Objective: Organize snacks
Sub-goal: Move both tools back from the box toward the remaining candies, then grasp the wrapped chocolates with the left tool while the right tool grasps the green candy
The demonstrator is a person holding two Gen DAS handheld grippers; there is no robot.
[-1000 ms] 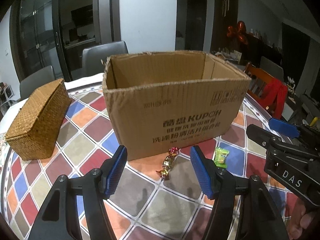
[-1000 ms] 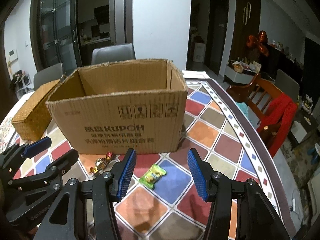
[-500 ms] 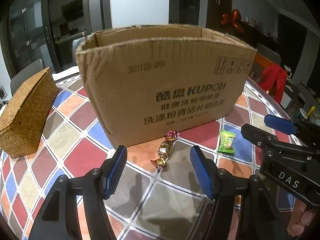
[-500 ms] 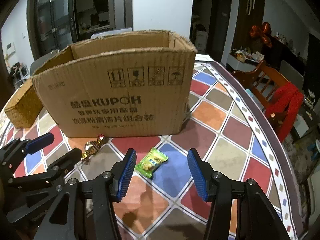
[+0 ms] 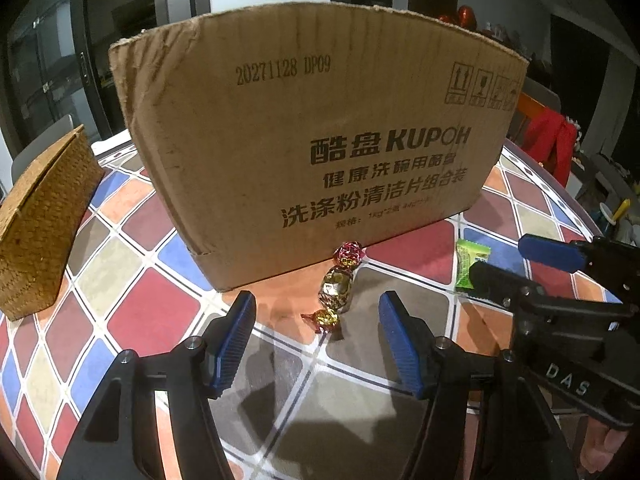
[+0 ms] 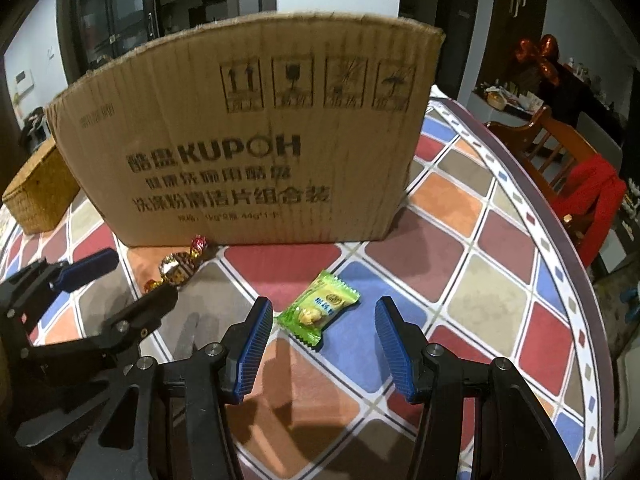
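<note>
Tabletop [image 6: 476,236]: smooth covering printed with rounded squares in red, blue, orange, grey-brown and maroon on white lines; its curved right edge carries a white border with small coloured marks.
Cardboard box [image 5: 304,132]: corrugated brown board with ragged top edges and black printed characters, handling symbols and a stamped code; it stands upright near the middle of the tabletop, its printed wall facing both cameras.
Wicker basket [image 5: 40,224]: tightly woven tan fibre, rectangular, near the left edge of the tabletop, well apart from the box.
Foil candy [image 5: 336,286]: crinkled gold foil twisted at both ends, with red-pink foil showing at the twists; it lies on the tabletop just in front of the box's lower edge, its far twist close to or touching the cardboard.
Green sweet [image 6: 318,308]: flat, glossy green pillow packet with serrated ends and a yellow picture; it lies flat on a blue square in front of the box's right half, apart from the box.
Left gripper [image 5: 316,330]: black frame with ribbed blue pads; jaws spread and empty, the foil candy lying just ahead between them, untouched.
Right gripper [image 6: 324,336]: same build; jaws spread and holding nothing, the green sweet between the tips, its corner just beside the left pad, though contact cannot be judged.
Chair [image 6: 560,160]: wooden, with red cloth draped over it, beyond the right edge of the tabletop.
</note>
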